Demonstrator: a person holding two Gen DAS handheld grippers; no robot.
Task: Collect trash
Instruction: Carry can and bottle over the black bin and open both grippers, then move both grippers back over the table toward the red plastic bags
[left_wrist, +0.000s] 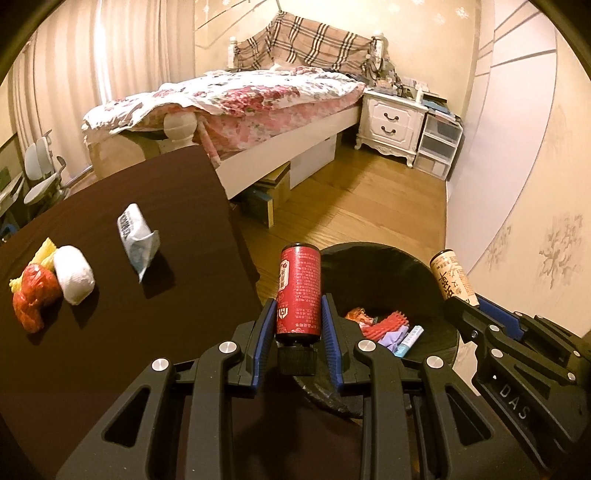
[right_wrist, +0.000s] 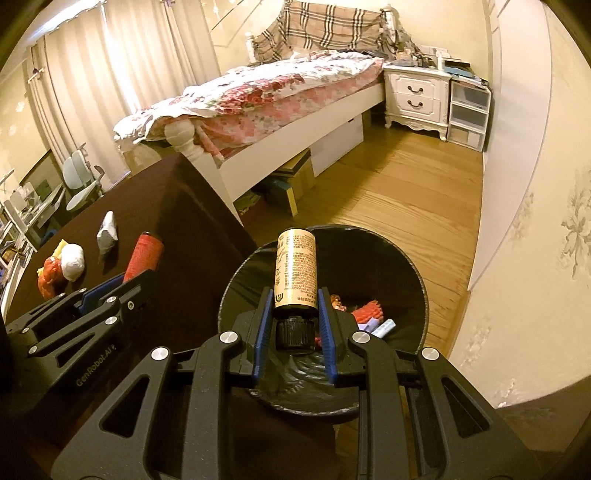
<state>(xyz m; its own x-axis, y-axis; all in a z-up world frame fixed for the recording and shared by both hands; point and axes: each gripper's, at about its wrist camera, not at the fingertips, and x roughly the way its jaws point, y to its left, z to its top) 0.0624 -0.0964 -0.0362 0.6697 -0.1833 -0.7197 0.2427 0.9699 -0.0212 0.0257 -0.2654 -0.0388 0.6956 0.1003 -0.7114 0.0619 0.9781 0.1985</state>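
My left gripper (left_wrist: 299, 308) is shut on a red bottle (left_wrist: 299, 291) with a black cap, held at the table's right edge beside the black-lined trash bin (left_wrist: 436, 266). My right gripper (right_wrist: 293, 301) is shut on a gold bottle (right_wrist: 295, 269) with a black cap, held over the bin (right_wrist: 417, 280). The bin holds several scraps, among them red netting (right_wrist: 367, 310) and a pale blue tube (right_wrist: 384, 326). On the dark table (left_wrist: 110, 350) lie a crumpled grey-white wrapper (left_wrist: 138, 236), a white wad (left_wrist: 74, 275), a red wad (left_wrist: 33, 297) and a yellow scrap (left_wrist: 46, 253).
A bed (left_wrist: 236, 99) with a floral quilt stands behind the table. A white nightstand (left_wrist: 393, 122) and plastic drawers (left_wrist: 439, 146) stand by the right wall. Boxes (left_wrist: 273, 188) sit under the bed. Wood floor (left_wrist: 369, 206) lies between bed and bin. Chairs (left_wrist: 40, 173) are far left.
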